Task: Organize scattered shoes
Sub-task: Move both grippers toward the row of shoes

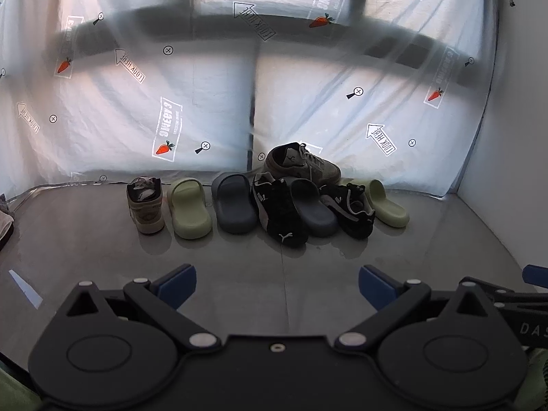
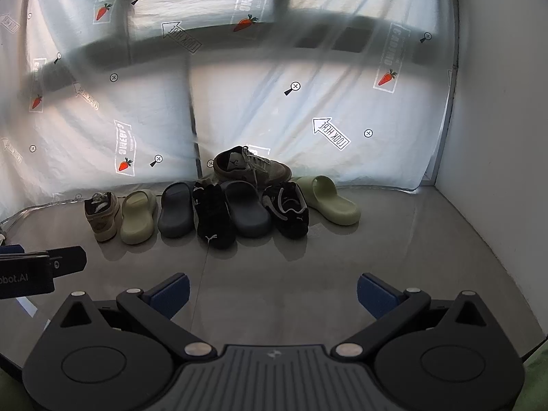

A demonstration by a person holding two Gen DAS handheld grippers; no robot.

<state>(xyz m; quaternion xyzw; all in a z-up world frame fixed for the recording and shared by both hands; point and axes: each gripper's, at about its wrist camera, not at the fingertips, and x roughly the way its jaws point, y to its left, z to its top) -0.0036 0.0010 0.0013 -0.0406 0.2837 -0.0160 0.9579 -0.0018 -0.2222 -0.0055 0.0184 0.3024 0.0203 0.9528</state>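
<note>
Several shoes lie on the grey floor against the curtain. From the left: a beige sneaker [image 1: 146,205] [image 2: 102,215], a pale green slide [image 1: 190,207] [image 2: 137,216], a dark grey slide [image 1: 234,202] [image 2: 176,209], a black sneaker [image 1: 279,209] [image 2: 213,217], a second grey slide [image 1: 313,207] [image 2: 247,212], a second black sneaker [image 1: 349,209] [image 2: 287,210], a second green slide [image 1: 385,202] [image 2: 328,200]. Another beige sneaker [image 1: 301,163] [image 2: 251,166] rests on the pile at the back. My left gripper [image 1: 277,287] and right gripper [image 2: 273,294] hang open and empty, well short of the shoes.
A translucent printed curtain [image 1: 205,102] closes off the back. A white wall [image 2: 496,137] stands on the right. Some cloth [image 1: 5,219] lies at the far left floor edge. Bare tiled floor [image 2: 274,267] stretches between the grippers and the shoes.
</note>
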